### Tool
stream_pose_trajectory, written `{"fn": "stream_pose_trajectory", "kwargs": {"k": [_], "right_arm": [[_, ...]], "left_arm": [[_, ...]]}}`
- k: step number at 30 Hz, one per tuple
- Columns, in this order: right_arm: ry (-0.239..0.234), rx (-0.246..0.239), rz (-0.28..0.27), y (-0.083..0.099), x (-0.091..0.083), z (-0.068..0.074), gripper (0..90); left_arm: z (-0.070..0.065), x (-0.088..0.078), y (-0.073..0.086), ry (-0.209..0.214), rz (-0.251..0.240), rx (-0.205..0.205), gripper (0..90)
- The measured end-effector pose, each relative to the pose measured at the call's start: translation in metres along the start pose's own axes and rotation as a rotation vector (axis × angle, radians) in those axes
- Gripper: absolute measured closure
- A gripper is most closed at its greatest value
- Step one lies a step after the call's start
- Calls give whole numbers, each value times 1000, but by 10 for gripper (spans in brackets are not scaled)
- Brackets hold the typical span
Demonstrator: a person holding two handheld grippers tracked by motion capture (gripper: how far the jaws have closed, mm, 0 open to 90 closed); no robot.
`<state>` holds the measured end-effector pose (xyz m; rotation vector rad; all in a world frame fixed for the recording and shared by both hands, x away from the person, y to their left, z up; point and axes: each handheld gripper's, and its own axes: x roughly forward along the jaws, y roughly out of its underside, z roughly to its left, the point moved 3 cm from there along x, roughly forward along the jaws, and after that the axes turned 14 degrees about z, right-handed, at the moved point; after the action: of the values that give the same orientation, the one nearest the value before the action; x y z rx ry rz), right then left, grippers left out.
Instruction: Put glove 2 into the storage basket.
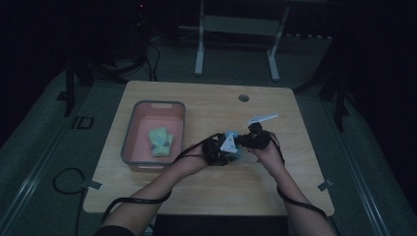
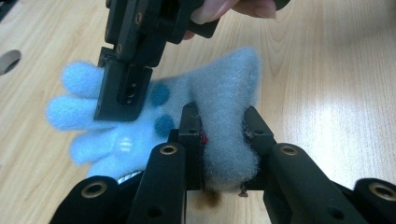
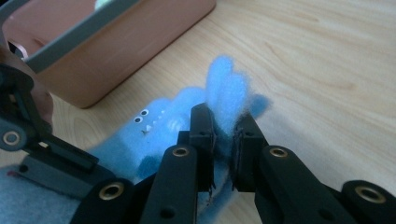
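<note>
- Item: one fuzzy light-blue glove [image 2: 187, 100], with darker blue dots and a small printed face; I had it held clear of the wooden table [image 1: 206, 101], near the table's middle, between my two grippers.
- Left gripper [image 2: 223, 140]: jaws narrow, clamped on the glove's cuff end, with fleece bunched thick between the pads.
- Right gripper [image 3: 223, 128]: jaws narrow, pinching the glove at its finger end; a tuft of fleece stood up above the jaws.
- Nearby: pink bin with a grey rim [image 1: 129, 132] to the left of my hands, holding a pale green glove [image 1: 161, 141] that looked already folded.
- Judgement of work in hand: I took it to be folding or carrying the blue glove toward that bin.
- Risk, slip: the right grip seemed to hold only the fluffy edge; any pull apart could have drawn the fleece out and dropped that end.
- Risk, stretch: both ends were gripped, so hands drifting apart would have strained the knit.
- Risk, snag: pile could have caught on the pad screws at release.
- Risk, collision: the grippers were close together and could have knocked.
</note>
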<state>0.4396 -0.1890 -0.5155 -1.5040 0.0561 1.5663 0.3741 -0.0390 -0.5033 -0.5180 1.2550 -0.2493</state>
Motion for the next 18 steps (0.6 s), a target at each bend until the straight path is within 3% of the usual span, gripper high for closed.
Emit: {"fn": "stream_pose_trajectory", "kwargs": {"k": [18], "right_arm": [[-9, -42, -52, -41, -15, 17, 816]], "left_arm": [[15, -41, 4, -67, 0, -10, 755]]}}
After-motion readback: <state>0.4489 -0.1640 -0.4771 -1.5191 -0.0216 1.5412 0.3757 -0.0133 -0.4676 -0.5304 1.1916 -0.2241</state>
